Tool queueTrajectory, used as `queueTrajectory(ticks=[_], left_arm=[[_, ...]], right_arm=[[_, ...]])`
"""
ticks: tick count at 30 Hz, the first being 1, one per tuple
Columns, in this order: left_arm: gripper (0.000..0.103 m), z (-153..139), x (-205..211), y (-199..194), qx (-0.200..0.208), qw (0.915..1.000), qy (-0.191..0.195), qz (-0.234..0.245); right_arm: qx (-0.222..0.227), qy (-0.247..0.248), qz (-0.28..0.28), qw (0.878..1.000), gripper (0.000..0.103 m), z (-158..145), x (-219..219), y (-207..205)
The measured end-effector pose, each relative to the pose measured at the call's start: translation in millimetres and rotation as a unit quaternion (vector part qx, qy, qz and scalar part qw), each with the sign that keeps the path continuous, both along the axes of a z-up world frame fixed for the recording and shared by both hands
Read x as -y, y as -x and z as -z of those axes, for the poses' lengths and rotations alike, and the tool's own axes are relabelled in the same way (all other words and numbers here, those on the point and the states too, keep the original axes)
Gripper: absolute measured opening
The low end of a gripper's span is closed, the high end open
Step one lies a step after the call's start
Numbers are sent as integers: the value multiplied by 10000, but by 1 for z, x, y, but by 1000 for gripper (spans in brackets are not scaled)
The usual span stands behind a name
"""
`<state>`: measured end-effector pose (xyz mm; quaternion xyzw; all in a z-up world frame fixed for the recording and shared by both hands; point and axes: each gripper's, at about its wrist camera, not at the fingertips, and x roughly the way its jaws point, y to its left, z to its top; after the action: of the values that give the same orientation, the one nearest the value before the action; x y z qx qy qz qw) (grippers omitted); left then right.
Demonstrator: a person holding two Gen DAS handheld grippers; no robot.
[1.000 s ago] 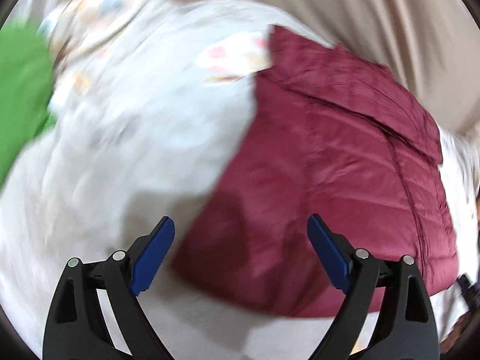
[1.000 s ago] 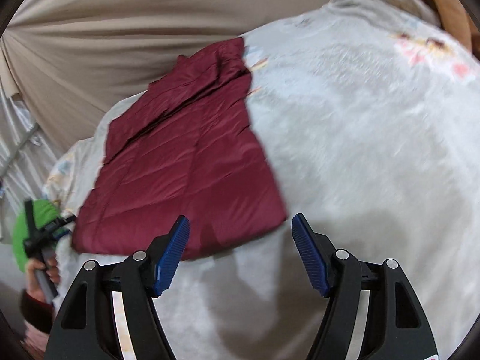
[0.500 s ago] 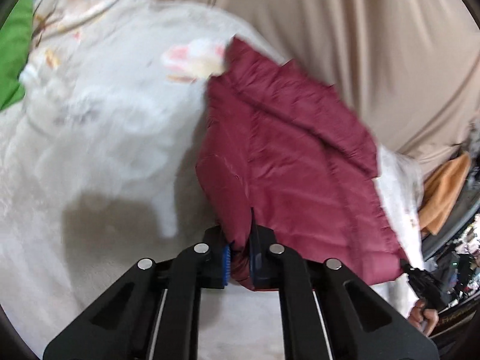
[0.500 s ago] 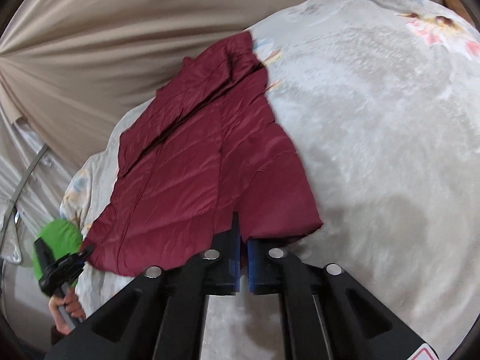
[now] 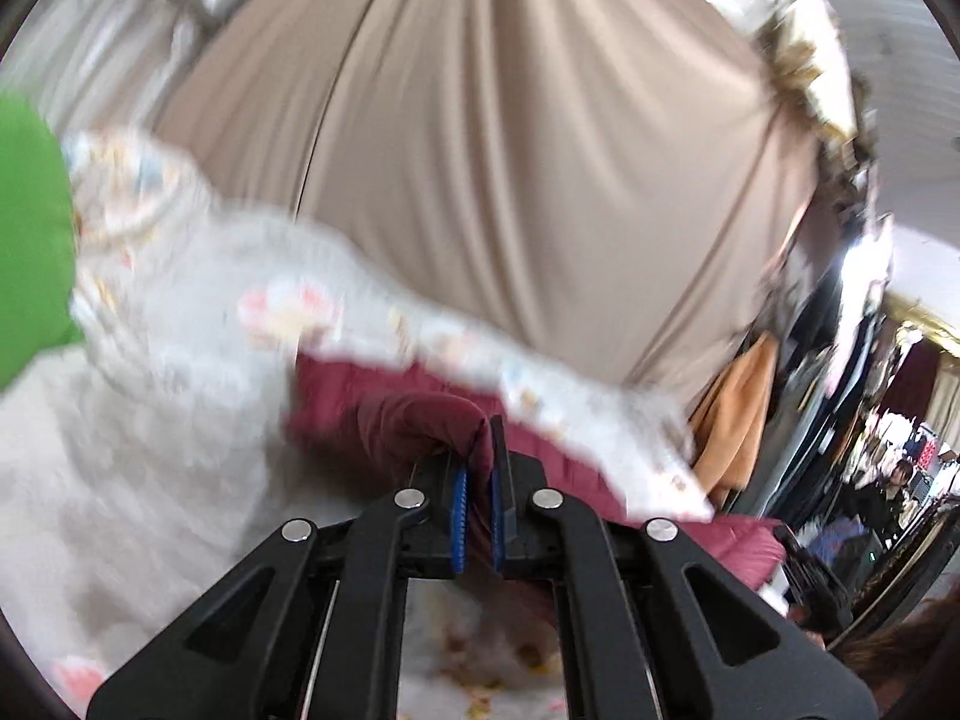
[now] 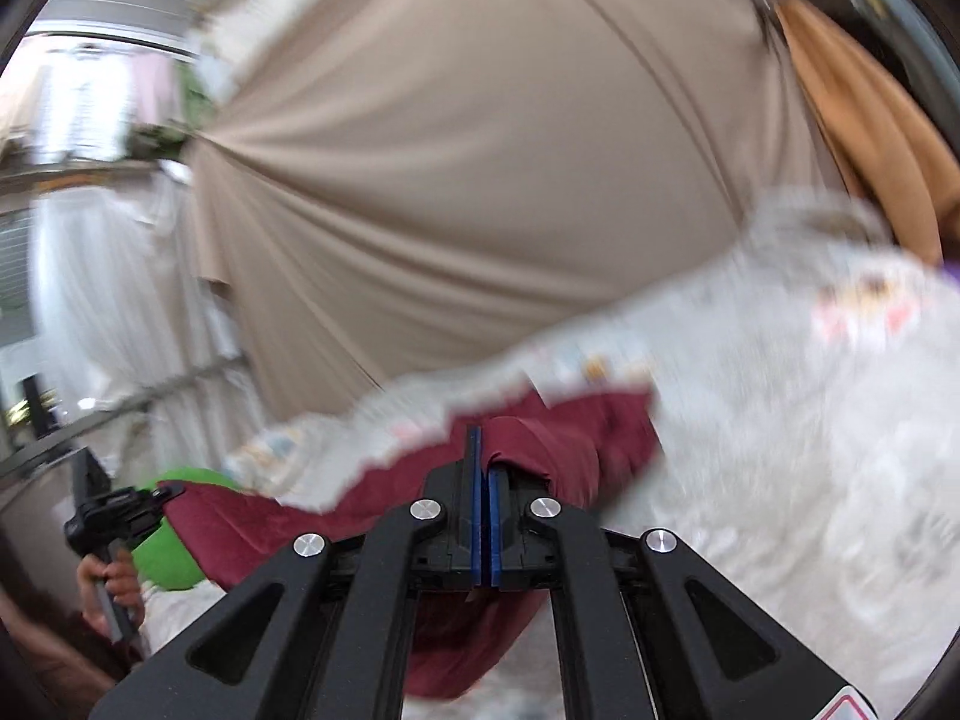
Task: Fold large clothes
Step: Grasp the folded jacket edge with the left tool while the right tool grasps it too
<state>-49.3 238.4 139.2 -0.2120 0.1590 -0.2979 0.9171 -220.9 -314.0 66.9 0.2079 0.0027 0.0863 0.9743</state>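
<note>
Pinching hard, our left gripper (image 5: 478, 504) has its blue pads pressed onto a fold of the maroon puffer jacket (image 5: 384, 420), the cloth bunched up between the fingers. Our right gripper (image 6: 483, 516) clamps the same jacket (image 6: 564, 438), a hump of fabric rising at one o'clock off its tips. From both views the jacket sags across the pale fleece blanket (image 6: 780, 420), its body trailing toward eight o'clock in the right wrist view. A green cushion (image 5: 30, 240) sits at nine o'clock in the left view, and beige drapery (image 5: 510, 150) fills twelve o'clock. Everything is motion-blurred.
</note>
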Motion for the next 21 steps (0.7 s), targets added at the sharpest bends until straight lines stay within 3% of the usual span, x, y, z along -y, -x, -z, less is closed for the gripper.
queueTrajectory(ticks=[3, 6, 10, 14, 21], left_arm=[[5, -23, -7, 16, 350, 9991, 246, -14], [5, -29, 3, 4, 300, 9995, 41, -49], [5, -6, 23, -47, -420, 9982, -382, -214], [5, 38, 52, -115, -1115, 9880, -953, -487], [5, 107, 85, -199, -1905, 9677, -1495, -696]], right_arm=[[552, 190, 23, 9983, 2, -27, -7, 27], [689, 125, 23, 9975, 2, -38, -4, 21], [-58, -274, 176, 9995, 2, -21, 15, -37], [-981, -1021, 191, 9898, 2, 11, 45, -107], [-2194, -842, 524, 9706, 2, 46, 56, -205]])
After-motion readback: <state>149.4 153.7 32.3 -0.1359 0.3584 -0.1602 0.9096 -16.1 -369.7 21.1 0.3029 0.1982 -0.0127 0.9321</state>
